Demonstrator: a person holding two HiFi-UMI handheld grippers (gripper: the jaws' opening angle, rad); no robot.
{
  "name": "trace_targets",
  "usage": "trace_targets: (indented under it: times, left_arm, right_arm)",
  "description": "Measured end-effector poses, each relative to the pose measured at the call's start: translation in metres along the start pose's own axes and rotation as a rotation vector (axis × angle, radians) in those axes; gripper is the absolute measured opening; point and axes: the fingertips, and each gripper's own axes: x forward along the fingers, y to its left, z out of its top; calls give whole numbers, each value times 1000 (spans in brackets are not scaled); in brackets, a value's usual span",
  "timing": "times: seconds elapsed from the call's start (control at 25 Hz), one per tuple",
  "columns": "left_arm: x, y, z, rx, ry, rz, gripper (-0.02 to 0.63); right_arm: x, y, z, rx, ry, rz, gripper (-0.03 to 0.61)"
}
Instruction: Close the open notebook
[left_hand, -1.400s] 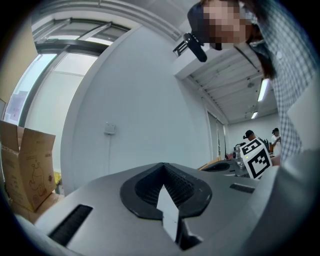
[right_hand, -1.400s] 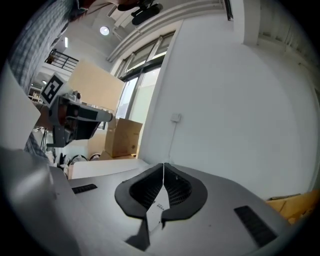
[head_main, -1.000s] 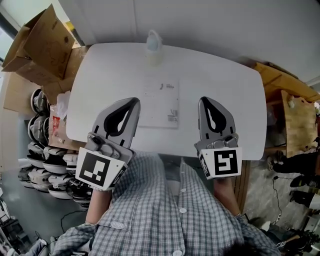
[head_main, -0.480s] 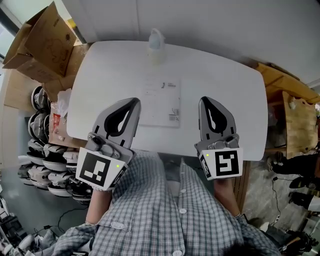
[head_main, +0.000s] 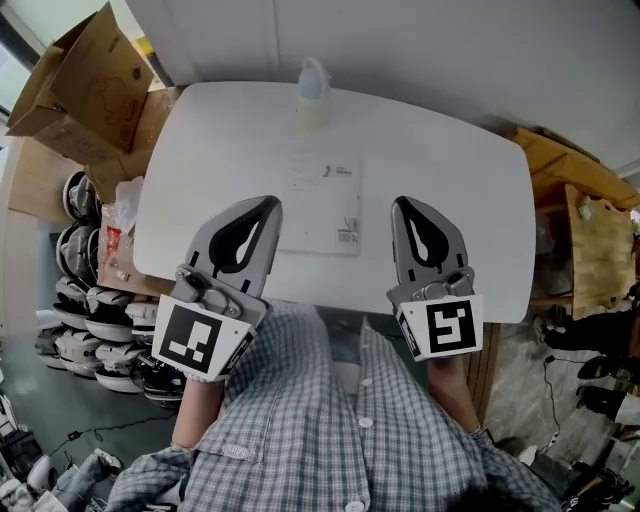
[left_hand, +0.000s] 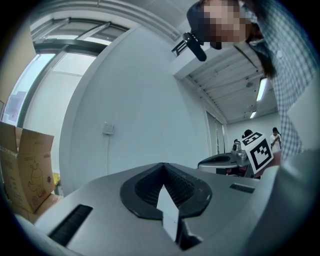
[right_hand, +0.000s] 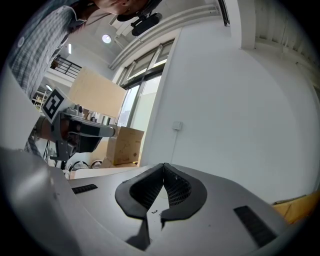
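I see the notebook (head_main: 322, 205) lying mid-table (head_main: 460, 180), the bottle (head_main: 310, 92) behind it, the left gripper (head_main: 268, 201) and right gripper (head_main: 401, 202) flanking it.

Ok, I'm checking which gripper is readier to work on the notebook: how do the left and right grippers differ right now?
The left gripper slants toward the notebook, its tip close beside the notebook's left edge; the right gripper points straight ahead, farther from the right edge. The left gripper's marker cube shows a different pattern from the right gripper's. Both are shut, empty, at the table's near edge.
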Motion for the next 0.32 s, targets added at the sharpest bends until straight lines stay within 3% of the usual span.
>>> trace_targets:
  times: [0.32]
  left_arm:
    - [-4, -1, 1, 2, 4, 5, 8]
  right_arm:
    - [-2, 3, -1, -5, 11, 8, 21]
